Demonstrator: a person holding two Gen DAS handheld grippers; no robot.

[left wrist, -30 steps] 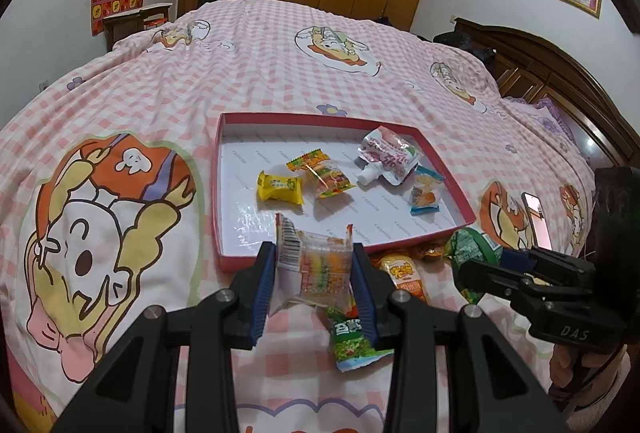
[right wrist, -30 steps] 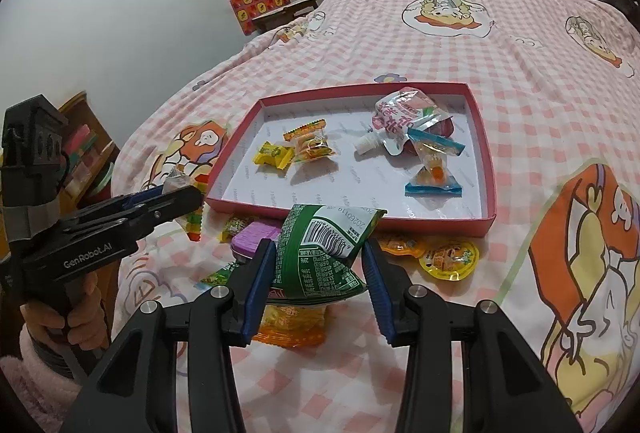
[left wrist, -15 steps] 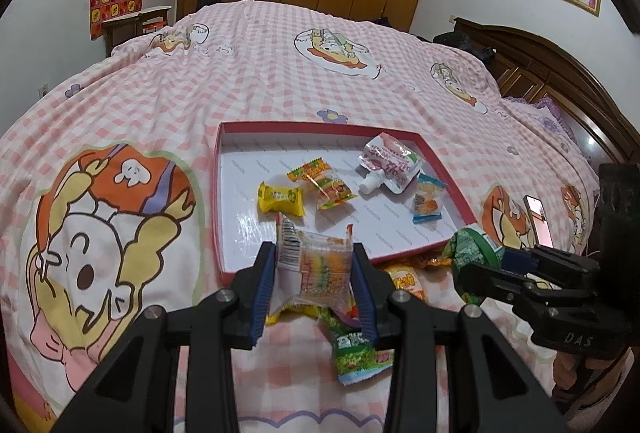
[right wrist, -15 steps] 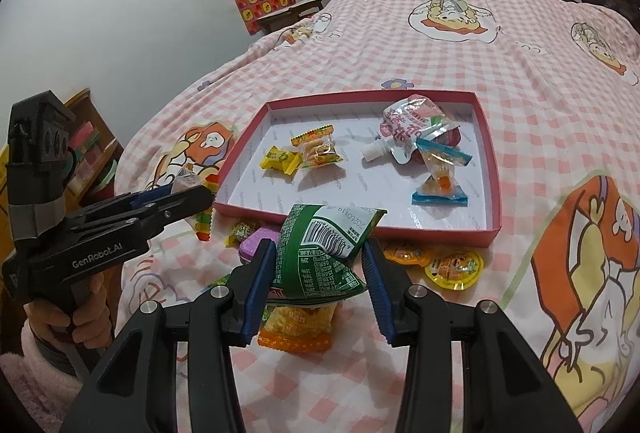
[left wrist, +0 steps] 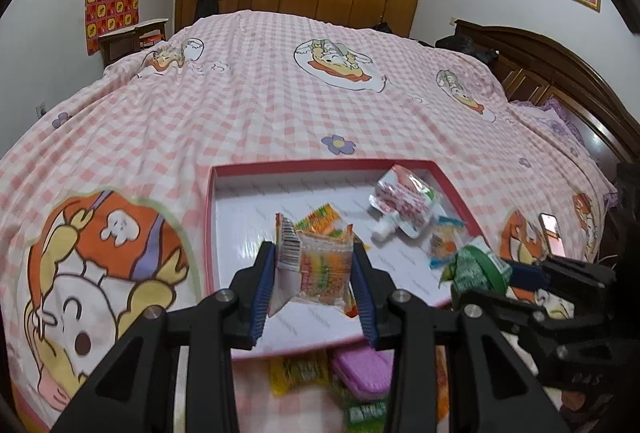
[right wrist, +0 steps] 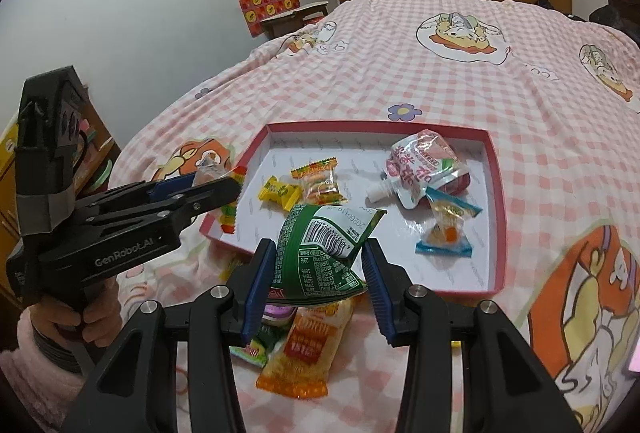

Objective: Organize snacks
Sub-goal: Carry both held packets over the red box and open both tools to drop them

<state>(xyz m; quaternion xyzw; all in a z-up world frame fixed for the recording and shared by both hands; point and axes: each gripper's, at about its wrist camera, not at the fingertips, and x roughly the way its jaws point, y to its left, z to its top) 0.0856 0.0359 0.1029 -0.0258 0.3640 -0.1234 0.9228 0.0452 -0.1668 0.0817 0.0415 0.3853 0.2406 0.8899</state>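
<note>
Snacks lie in the red tray (right wrist: pixel 498 193) on the bed (left wrist: pixel 260 93) — a yellow candy (right wrist: pixel 280 191), a spouted pouch (right wrist: pixel 420 169), wrapped sweets. Left tongs (left wrist: pixel 314 283) clamp a clear gummy packet (left wrist: pixel 316 265); right tongs (right wrist: pixel 318 275) clamp a green packet (right wrist: pixel 320 253). Only the right view shows the orange packet (right wrist: pixel 306 349) beneath.

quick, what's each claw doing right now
Left claw: closed on the clear gummy packet.
Right claw: closed on the green snack bag.
</note>
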